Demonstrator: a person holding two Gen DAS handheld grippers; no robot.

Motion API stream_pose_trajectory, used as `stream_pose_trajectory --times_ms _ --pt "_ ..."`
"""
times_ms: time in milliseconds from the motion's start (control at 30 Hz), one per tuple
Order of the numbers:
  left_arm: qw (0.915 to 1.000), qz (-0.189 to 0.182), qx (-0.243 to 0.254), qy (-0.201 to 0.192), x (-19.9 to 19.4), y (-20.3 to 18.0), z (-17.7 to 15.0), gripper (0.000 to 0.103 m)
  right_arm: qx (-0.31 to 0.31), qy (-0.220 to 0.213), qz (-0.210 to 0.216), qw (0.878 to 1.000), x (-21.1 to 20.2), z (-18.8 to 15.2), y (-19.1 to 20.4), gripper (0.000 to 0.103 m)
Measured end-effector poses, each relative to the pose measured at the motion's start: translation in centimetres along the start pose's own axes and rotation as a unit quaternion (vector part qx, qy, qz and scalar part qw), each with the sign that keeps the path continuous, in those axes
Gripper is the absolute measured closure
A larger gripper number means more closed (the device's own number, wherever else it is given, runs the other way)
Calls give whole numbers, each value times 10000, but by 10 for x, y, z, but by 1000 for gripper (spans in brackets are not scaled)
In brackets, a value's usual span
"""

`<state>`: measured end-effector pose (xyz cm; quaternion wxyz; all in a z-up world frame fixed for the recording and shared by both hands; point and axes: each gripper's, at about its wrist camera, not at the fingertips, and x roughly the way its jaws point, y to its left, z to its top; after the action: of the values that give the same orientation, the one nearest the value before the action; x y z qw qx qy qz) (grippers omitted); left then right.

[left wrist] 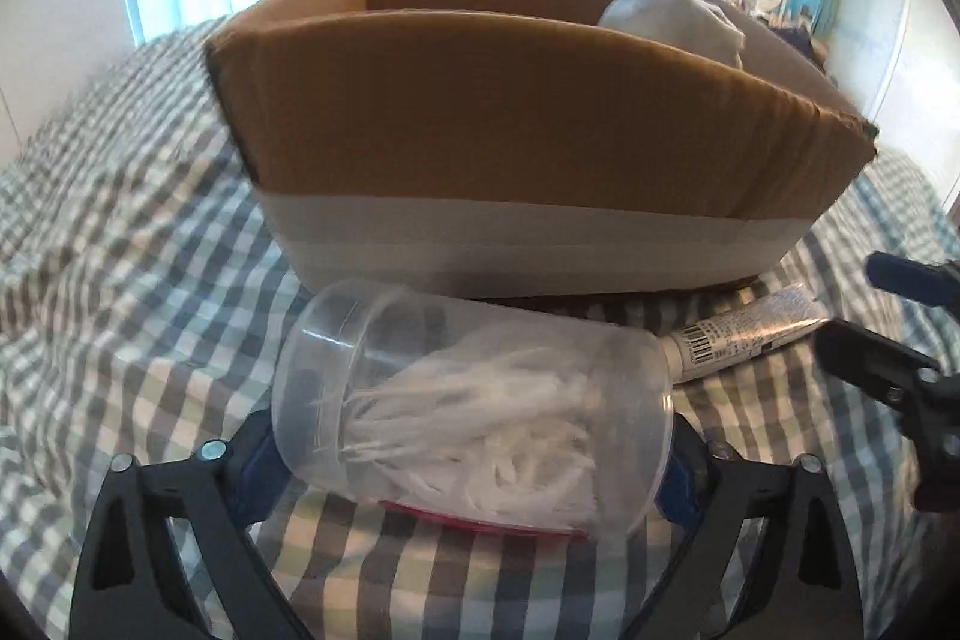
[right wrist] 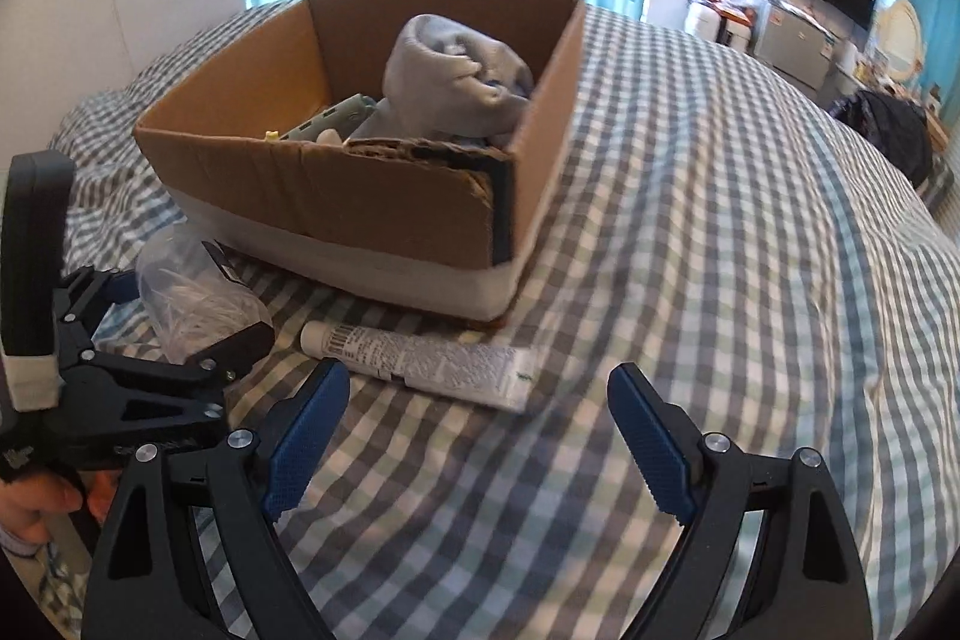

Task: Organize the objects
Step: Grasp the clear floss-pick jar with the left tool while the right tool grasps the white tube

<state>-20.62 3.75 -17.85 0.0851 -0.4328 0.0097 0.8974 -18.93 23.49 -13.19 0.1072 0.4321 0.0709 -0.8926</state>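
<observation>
grey rolled cloth (right wrist: 459, 76) is sitting in the brown cardboard box (right wrist: 384, 208) (part done); in front of it, the left gripper (left wrist: 474, 436) is straddling, unclenched, the clear plastic jar (left wrist: 474, 400), and the right gripper (right wrist: 477, 436) is gaping near the white tube (right wrist: 420, 358).

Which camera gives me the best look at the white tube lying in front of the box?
The right wrist view: the white tube lies whole on the checked bedspread, cap to crimped end, just ahead of the open right gripper. In the left wrist view it is partly hidden behind the clear jar.
</observation>
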Motion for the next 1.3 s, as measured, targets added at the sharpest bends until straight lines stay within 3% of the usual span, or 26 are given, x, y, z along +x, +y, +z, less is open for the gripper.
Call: stream_pose_trajectory --times_ms 200,400,533,600,700,833,867,900,967,1167,1200,1300 --pt "9995 303 34 -50 -25 12 -9 7 -246 227 363 9988 25 10 4 15" --pt "9988 369 -330 19 -40 34 -22 7 -382 635 654 9951 57 8 15 17" --pt "9982 387 -449 0 -48 36 -26 7 -718 831 898 9899 42 -10 37 20" --pt "9983 396 -433 -37 -53 36 -26 7 -910 910 958 9870 30 -22 49 29" --pt "9982 434 -393 -86 -58 35 -26 7 -1113 918 1130 9831 12 -31 63 31" --pt "9980 455 -424 -96 -57 44 -24 7 -1167 657 920 9867 3 -20 70 31" --pt "9979 467 -430 -95 -57 47 -24 7 -1114 589 787 9889 5 -14 70 36" --pt "9979 478 -434 -93 -57 48 -24 7 -1076 549 688 9903 7 -10 70 49" --pt "9978 486 -435 -80 -55 50 -23 7 -957 550 664 9917 17 0 71 59" --pt "9982 506 -328 -53 -53 48 -25 7 -942 821 667 9899 53 3 82 70" --pt "9982 508 -311 -55 -52 48 -25 7 -905 798 675 9904 53 1 82 77" --pt "9983 507 -284 -52 -53 47 -25 7 -818 702 710 9916 45 0 76 80"
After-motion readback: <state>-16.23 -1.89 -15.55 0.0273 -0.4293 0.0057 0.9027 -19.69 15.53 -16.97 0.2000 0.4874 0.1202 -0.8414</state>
